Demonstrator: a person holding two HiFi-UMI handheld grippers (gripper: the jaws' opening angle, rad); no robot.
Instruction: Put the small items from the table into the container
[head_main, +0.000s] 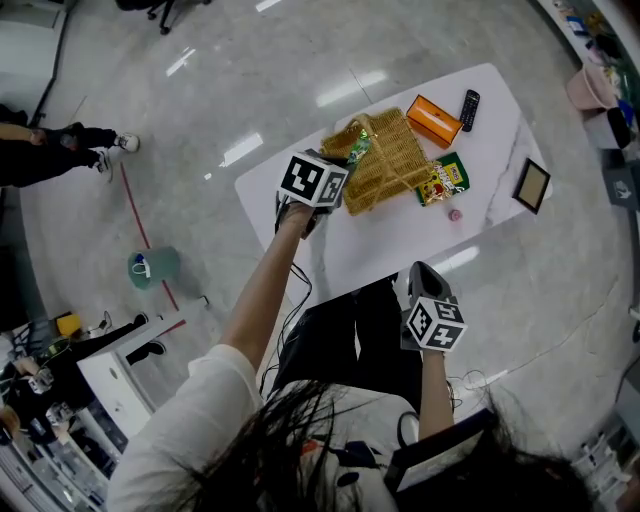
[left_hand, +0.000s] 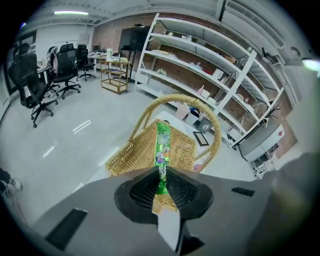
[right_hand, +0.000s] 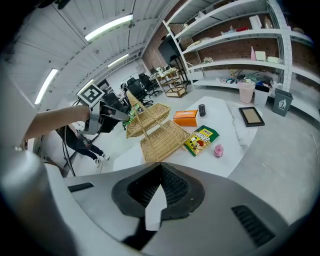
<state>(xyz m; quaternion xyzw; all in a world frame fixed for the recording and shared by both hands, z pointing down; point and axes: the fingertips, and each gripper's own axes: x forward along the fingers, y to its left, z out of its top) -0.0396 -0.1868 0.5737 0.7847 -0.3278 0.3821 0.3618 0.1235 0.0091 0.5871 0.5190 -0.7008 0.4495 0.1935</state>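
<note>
Our left tongs (left_hand: 161, 189) pinch the lower end of a slim green foil snack packet (left_hand: 162, 142), so it stands upright by the left rim of the woven wicker basket with an arched handle (head_main: 392, 162), upper middle of the head view; we judge it ready to go in. Our right tongs (right_hand: 156, 197) are closed on nothing, held back off the white desk (head_main: 400, 240), lower right. A yellow-green snack bag (head_main: 443, 181), a small pink item (head_main: 455, 214) and an orange box (head_main: 433, 120) lie beside the basket. We cannot see what it holds.
</note>
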